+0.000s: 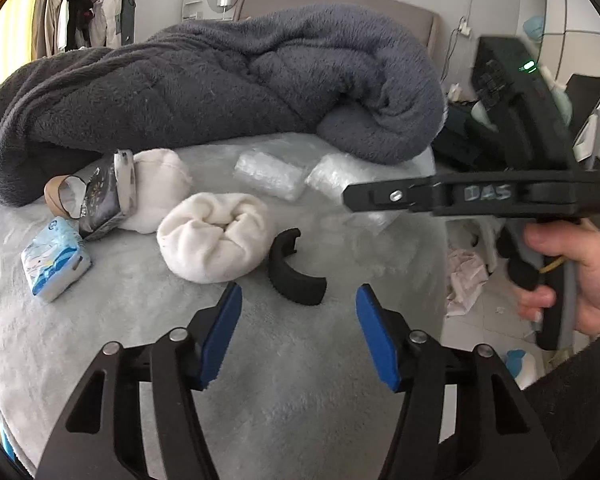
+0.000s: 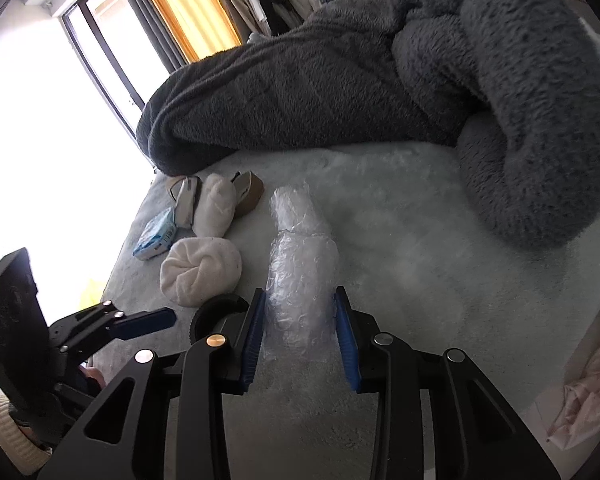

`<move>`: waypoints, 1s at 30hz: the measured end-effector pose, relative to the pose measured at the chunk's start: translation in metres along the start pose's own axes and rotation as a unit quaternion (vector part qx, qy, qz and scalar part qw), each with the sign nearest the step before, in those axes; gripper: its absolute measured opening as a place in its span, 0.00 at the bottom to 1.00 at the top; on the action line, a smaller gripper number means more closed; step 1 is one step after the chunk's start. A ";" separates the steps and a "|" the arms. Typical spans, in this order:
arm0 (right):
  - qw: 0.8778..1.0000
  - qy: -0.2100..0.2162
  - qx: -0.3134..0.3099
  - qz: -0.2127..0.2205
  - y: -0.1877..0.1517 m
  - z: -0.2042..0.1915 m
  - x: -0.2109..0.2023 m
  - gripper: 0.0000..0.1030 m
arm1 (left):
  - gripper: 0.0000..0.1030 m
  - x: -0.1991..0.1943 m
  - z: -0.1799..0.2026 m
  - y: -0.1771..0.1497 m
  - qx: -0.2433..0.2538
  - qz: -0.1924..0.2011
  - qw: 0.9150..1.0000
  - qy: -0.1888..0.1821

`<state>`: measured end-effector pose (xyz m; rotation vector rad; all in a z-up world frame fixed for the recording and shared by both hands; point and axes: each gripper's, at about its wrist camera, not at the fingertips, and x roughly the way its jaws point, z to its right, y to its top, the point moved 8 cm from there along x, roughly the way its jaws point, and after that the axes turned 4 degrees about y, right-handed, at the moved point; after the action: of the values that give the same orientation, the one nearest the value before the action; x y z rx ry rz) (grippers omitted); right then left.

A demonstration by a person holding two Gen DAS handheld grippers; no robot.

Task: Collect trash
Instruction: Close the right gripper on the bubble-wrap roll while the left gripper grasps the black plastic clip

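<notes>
On the pale bed sheet (image 1: 292, 360) lie a curved black plastic piece (image 1: 294, 276), two clear bubble-wrap bundles (image 1: 270, 174), a dark foil packet (image 1: 100, 196) over a cardboard tube (image 1: 54, 196), and a blue tissue pack (image 1: 54, 260). My left gripper (image 1: 298, 300) is open, just short of the black piece. My right gripper (image 2: 300, 312) is open, its blue pads on either side of the near bubble-wrap bundle (image 2: 300, 292), not squeezing it. The right gripper also shows from the side in the left wrist view (image 1: 352, 196).
Two rolled white cloths (image 1: 214, 236) lie between the packet and the black piece. A heaped dark grey blanket (image 1: 220, 88) covers the far half of the bed. The bed's right edge drops to a tiled floor with crumpled paper (image 1: 466, 280).
</notes>
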<state>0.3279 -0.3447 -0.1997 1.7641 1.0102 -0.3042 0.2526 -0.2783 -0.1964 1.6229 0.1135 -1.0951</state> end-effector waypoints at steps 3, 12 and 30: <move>1.000 0.001 -0.003 0.002 -0.001 -0.001 -0.002 0.33 | 0.61 0.009 0.000 0.000 -0.003 -0.009 1.000 0.009; 1.000 0.001 0.005 0.012 -0.003 0.008 -0.013 0.33 | 0.56 0.025 -0.004 0.009 -0.015 -0.012 1.000 0.015; 1.000 -0.005 0.005 0.014 -0.002 0.012 -0.010 0.33 | 0.26 0.037 -0.019 0.021 -0.026 -0.025 0.999 0.030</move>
<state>0.3230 -0.3600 -0.2004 1.7836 0.9776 -0.3002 0.2973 -0.2872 -0.2074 1.6136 0.2221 -1.0720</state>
